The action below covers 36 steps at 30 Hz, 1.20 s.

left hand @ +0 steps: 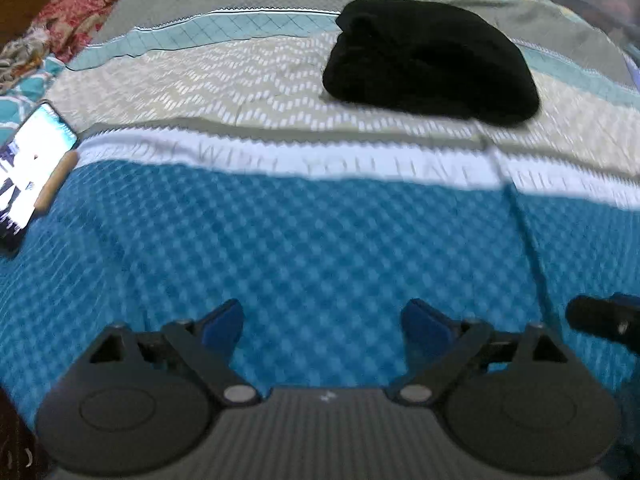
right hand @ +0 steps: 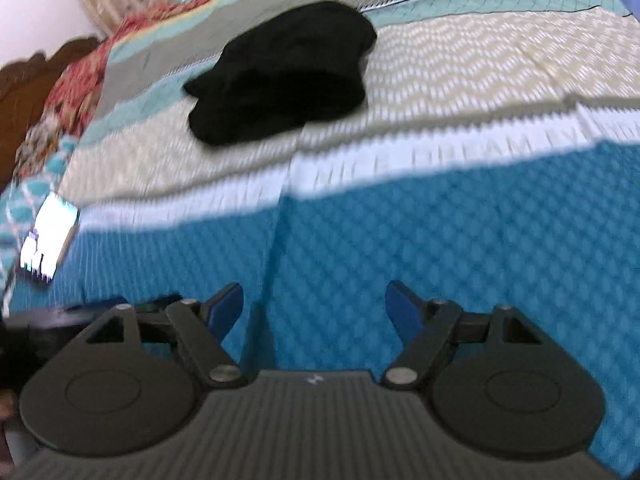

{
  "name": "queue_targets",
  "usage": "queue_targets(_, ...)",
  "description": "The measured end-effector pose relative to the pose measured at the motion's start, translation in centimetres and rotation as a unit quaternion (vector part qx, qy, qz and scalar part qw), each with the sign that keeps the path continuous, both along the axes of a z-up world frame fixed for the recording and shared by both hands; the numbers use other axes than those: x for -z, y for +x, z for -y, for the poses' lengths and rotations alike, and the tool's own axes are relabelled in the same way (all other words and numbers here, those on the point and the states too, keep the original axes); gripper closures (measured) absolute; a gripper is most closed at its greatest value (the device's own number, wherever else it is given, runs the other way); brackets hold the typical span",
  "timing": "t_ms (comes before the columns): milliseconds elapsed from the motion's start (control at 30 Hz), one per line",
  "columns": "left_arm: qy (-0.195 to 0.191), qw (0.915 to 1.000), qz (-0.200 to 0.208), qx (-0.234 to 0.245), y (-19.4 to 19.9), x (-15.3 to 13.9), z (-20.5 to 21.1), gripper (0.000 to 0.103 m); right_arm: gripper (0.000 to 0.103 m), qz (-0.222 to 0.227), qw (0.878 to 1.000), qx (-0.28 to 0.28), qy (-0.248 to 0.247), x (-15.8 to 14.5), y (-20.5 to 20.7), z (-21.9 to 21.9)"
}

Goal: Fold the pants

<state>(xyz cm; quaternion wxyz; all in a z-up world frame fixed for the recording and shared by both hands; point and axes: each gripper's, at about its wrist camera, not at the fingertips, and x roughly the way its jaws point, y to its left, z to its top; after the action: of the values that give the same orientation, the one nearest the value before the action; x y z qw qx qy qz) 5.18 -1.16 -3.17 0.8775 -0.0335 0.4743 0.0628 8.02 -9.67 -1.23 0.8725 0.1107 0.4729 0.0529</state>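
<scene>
The black pants (left hand: pixel 430 60) lie in a folded bundle on the bedspread, far ahead on the beige zigzag band; they also show in the right wrist view (right hand: pixel 284 72). My left gripper (left hand: pixel 322 320) is open and empty, low over the blue patterned part of the spread, well short of the pants. My right gripper (right hand: pixel 314 308) is open and empty too, also over the blue part. A dark part of the right gripper (left hand: pixel 604 322) shows at the right edge of the left wrist view. Both views are blurred.
A lit phone (left hand: pixel 30 164) lies on the spread at the left; it also shows in the right wrist view (right hand: pixel 50 236). Red floral bedding (left hand: pixel 76 16) is bunched at the far left by a brown wooden headboard (right hand: pixel 28 92).
</scene>
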Motion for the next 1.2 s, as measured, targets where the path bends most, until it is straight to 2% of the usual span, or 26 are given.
queue_targets(100,0.006,1.0000,-0.001,0.003,-1.9,-0.2,0.9,0.007,0.016,0.007,0.999,-0.024,-0.033,0.2,-2.5,-1.1)
queue_targets(233,0.009,1.0000,0.000,-0.003,-3.1,-0.5,1.4,0.005,0.014,0.022,0.997,-0.033,-0.060,0.3,-4.1,-1.8)
queue_targets(433,0.017,0.9998,0.008,0.002,-4.2,-0.5,1.6,0.000,0.009,0.047,0.999,0.016,-0.017,0.7,-4.6,-0.2)
queue_targets(567,0.019,0.9997,0.012,0.006,-4.4,-0.6,1.7,0.000,0.004,0.050,0.998,0.025,-0.001,0.9,-4.9,0.2)
queue_targets(800,0.020,0.9996,0.014,0.015,-5.0,-0.7,1.8,0.000,0.000,0.051,0.998,0.005,-0.028,1.3,-5.7,-0.9)
queue_targets(1000,0.014,0.9997,0.012,0.016,-5.2,-0.9,1.6,0.000,0.000,0.048,0.998,0.007,-0.028,0.9,-5.8,-1.7)
queue_targets(1200,0.009,0.9999,-0.002,0.010,-4.7,-0.9,1.6,0.000,0.000,0.093,0.995,-0.010,-0.030,-0.4,-6.9,-2.2)
